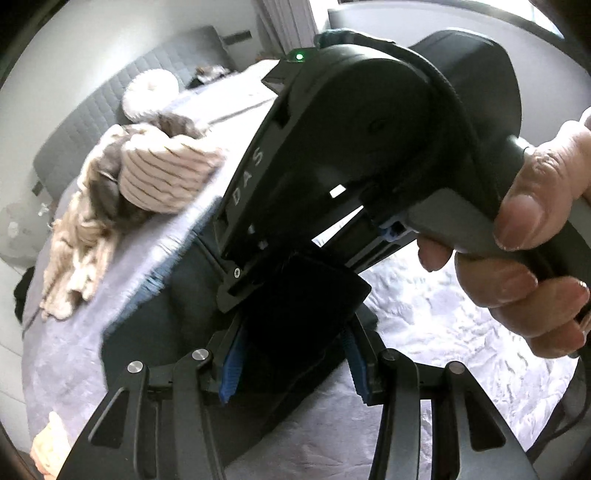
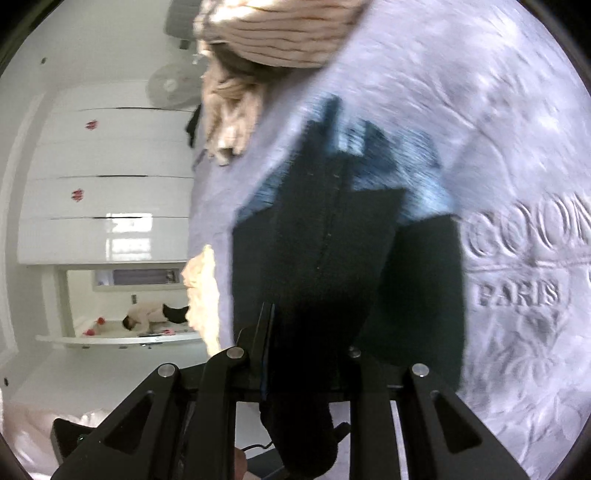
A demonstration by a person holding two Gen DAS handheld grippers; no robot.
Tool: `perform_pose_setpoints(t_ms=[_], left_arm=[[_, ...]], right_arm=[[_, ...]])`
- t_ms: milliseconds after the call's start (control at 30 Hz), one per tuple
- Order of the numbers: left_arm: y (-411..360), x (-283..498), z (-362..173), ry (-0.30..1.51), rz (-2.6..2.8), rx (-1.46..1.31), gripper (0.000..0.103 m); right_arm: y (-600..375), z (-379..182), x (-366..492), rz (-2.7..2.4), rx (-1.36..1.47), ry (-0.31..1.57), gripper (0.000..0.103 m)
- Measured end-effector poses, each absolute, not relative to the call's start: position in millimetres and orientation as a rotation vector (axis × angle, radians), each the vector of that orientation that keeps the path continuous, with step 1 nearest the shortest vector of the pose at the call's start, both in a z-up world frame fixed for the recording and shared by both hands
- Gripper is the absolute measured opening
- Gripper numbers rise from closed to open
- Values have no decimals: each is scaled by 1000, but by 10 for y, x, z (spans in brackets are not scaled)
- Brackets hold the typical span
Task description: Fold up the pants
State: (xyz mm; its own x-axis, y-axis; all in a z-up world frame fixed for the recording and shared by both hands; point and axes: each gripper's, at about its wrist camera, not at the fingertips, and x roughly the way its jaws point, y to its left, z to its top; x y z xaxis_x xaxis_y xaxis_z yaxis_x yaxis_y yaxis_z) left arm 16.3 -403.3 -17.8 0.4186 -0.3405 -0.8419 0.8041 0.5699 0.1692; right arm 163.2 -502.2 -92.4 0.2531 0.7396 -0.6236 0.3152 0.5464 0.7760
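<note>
Dark pants (image 1: 166, 314) with a blue-lined edge lie on a lavender bedspread (image 1: 443, 314). My left gripper (image 1: 293, 332) is shut on a fold of them, dark cloth filling the gap between its blue pads (image 1: 231, 365). The right gripper (image 1: 291, 273), held by a hand (image 1: 535, 240), hangs just above and in front of it, pointing down at the same cloth. In the right wrist view the right gripper (image 2: 310, 332) is shut on the pants (image 2: 332, 240), which stretch away over the bedspread (image 2: 517, 147) and hang below its fingers. The view is blurred.
A heap of beige and brown clothes (image 1: 147, 177) (image 2: 266, 33) lies further up the bed, near a round pillow (image 1: 151, 88) and a grey headboard (image 1: 92, 110). Beige cloth (image 2: 203, 295) sits at the bed's edge. Beyond it stand white cabinets (image 2: 92, 184) and a fan (image 2: 170, 85).
</note>
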Motion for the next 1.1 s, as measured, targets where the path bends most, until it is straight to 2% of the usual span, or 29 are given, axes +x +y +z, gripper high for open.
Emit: perform_pose_setpoints(t_ms=[67, 133, 267, 333, 367, 400, 533, 800, 1000, 1100], left_arm=[[-4030, 169, -320, 906, -787, 632, 48], [-3992, 166, -371, 962, -811, 625, 52], [-3713, 157, -157, 978, -837, 576, 52], [-3537, 202, -37, 970, -809, 558, 63], [-3422, 250, 38, 965, -779, 536, 74], [-3287, 318, 118, 958, -746, 503, 75], [-2815, 724, 169, 1033, -586, 411, 76], [-2123, 1230, -364, 1302, -282, 228, 76], [-2135, 1098, -550, 1371, -267, 219, 76], [-2174, 1100, -529, 1379, -278, 235, 76]], right_arm=[[-5053, -1092, 1595, 340, 1007, 1361, 23], [-5047, -1185, 1566, 303, 987, 1389, 27], [-5088, -1112, 1482, 262, 970, 1402, 35], [-5100, -1026, 1476, 221, 916, 1420, 38], [-5122, -967, 1459, 198, 899, 1420, 38], [-5141, -935, 1447, 173, 887, 1420, 38], [-5222, -719, 1360, 40, 816, 1410, 39], [-4940, -190, 1371, 33, 667, 1272, 39], [-4634, -650, 1418, 24, 594, 1444, 39], [-4677, -784, 1366, 10, 599, 1441, 39]])
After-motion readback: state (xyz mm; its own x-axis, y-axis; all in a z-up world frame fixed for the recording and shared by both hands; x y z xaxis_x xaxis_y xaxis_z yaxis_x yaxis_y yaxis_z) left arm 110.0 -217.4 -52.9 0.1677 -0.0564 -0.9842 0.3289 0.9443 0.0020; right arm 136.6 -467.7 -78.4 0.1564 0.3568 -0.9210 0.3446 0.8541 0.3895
